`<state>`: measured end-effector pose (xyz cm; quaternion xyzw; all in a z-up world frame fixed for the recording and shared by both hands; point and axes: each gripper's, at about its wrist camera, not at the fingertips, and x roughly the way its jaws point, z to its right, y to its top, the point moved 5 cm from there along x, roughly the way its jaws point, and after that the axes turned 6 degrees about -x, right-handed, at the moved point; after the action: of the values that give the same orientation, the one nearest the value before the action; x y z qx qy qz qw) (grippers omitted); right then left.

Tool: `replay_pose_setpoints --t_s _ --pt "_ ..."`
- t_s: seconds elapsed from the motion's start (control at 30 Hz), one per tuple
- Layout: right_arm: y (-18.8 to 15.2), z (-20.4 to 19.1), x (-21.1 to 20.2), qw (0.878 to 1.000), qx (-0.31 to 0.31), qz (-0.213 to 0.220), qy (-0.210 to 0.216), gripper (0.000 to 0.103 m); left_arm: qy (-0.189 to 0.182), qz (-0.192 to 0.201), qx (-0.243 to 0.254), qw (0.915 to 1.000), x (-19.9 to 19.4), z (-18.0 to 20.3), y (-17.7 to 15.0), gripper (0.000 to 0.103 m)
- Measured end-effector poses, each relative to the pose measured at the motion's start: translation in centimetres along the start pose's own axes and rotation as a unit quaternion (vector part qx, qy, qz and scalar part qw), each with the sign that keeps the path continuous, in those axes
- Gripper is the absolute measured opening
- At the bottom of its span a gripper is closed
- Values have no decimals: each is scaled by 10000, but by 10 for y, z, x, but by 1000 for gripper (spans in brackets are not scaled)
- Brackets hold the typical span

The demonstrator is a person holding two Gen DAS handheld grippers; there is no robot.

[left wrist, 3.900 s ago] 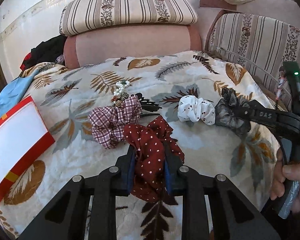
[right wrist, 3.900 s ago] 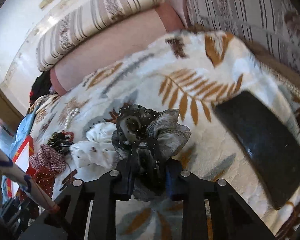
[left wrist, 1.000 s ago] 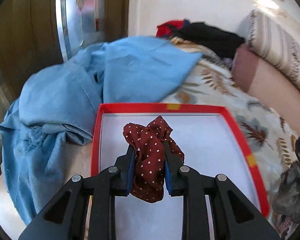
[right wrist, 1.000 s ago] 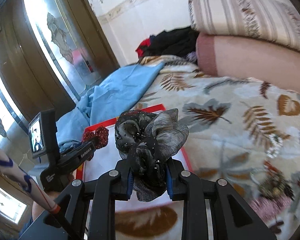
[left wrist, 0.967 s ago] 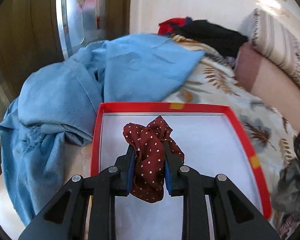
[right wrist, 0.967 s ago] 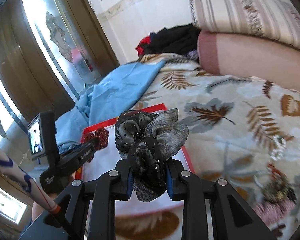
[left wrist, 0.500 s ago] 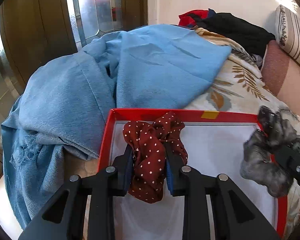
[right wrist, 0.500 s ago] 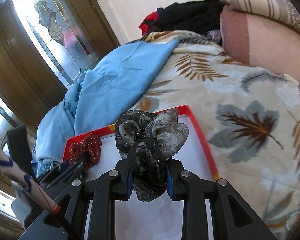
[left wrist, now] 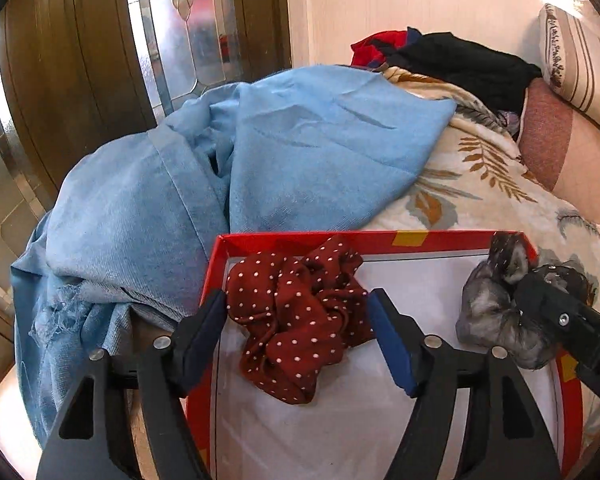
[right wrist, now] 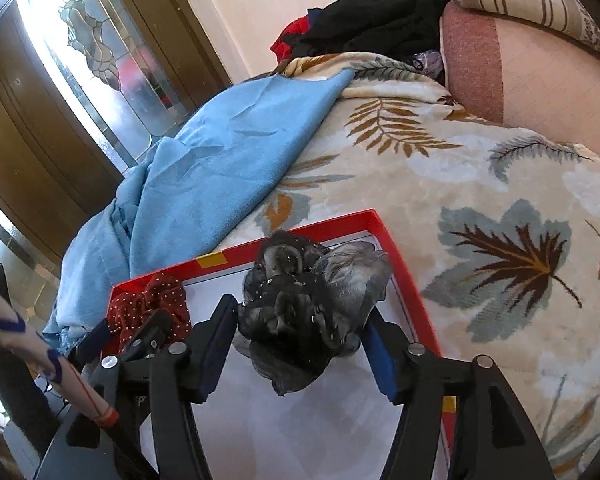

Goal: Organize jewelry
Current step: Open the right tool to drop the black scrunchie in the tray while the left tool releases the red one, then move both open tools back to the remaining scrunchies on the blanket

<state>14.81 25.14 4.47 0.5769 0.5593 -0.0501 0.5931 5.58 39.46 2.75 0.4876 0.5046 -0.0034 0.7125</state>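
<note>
Both grippers, left and right, have spread their jaws since half a second ago, leaving the red dotted scrunchie and grey scrunchie mid-frame in the red box; any other pieces are out of view.

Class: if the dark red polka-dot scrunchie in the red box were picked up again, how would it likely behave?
The scrunchie is gathered, crumpled fabric, so probably floppy and light. It lies slumped in the red box, so unlikely to roll.
</note>
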Motion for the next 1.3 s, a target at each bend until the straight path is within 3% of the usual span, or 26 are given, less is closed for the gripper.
replay_pose_setpoints --t_s 0.2,0.53,0.7,0.93,1.3 --pt "-9 7 -22 9995 35 305 -105 77 27 313 95 9995 -16 4 4 75" --pt "-30 -9 -33 9919 -849 545 -778 77 77 436 -30 9990 -26 -4 10 76" --pt "-51 -25 -42 9898 -1095 390 -819 77 13 486 -111 9988 -34 -8 15 76" --pt "-76 -21 -78 9952 -578 502 -601 77 -222 516 -34 9984 -50 -4 15 77" --pt "-112 -2 -198 9908 159 1228 -553 79 -784 806 429 9927 -93 24 -5 77"
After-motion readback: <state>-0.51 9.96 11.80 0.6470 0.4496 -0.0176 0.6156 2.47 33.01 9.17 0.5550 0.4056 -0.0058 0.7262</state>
